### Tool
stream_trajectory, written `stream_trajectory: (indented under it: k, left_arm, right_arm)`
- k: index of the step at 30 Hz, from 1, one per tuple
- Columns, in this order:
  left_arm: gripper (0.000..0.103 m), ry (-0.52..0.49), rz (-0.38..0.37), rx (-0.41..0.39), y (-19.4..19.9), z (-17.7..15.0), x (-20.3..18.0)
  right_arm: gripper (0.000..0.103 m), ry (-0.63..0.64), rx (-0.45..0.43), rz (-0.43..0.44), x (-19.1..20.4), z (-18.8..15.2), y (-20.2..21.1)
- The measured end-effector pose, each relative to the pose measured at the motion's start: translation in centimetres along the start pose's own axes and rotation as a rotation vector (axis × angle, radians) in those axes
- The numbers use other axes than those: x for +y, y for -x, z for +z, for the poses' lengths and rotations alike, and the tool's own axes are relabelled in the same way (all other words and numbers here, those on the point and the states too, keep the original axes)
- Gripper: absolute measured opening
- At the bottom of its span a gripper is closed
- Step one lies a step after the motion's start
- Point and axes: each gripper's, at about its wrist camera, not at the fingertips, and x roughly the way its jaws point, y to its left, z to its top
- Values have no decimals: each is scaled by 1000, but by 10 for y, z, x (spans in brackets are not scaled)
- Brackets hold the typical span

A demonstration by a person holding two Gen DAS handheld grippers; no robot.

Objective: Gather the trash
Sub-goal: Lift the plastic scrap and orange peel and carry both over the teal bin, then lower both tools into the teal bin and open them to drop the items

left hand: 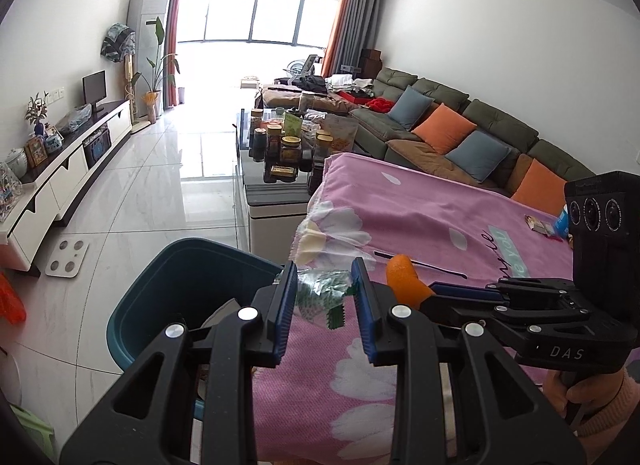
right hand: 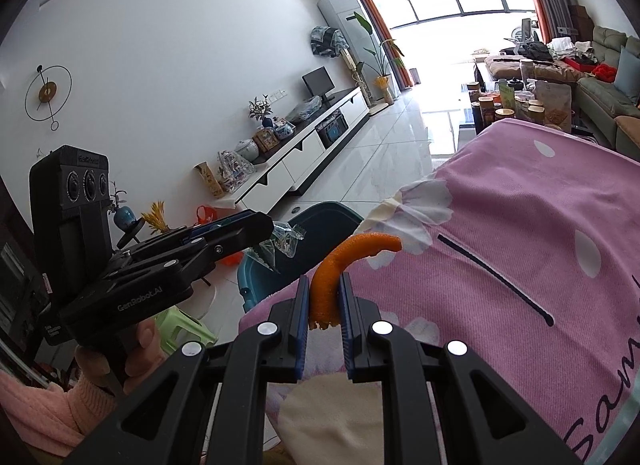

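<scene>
Left claw [left hand: 325, 297], jaws partly closed, grasping a crumpled clear plastic wrapper with green print [left hand: 320, 297] above the near edge of the pink flower-patterned cloth [left hand: 440, 217] covering the bench. Right claw [right hand: 324, 301], jaws clenched on a curved strip of orange peel [right hand: 340, 265], beside the left one over the same cloth. Below the bench edge, on the pale tiled floor [left hand: 140, 185], a dark teal plastic bin [left hand: 180, 285] stands open. 2 more wrappers [left hand: 548, 225] lie farther along the cloth.
</scene>
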Motion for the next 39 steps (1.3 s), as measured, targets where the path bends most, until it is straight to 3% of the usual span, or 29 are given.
stream_trajectory:
  k: [19,39]
  left_arm:
    - [28,39,72,-5,3,2,31]
    - [29,139,147,83,-34,-17,86]
  right_arm:
    - [13,17,42,55,9,9,-28]
    - [13,35,156,103,28,28,-96]
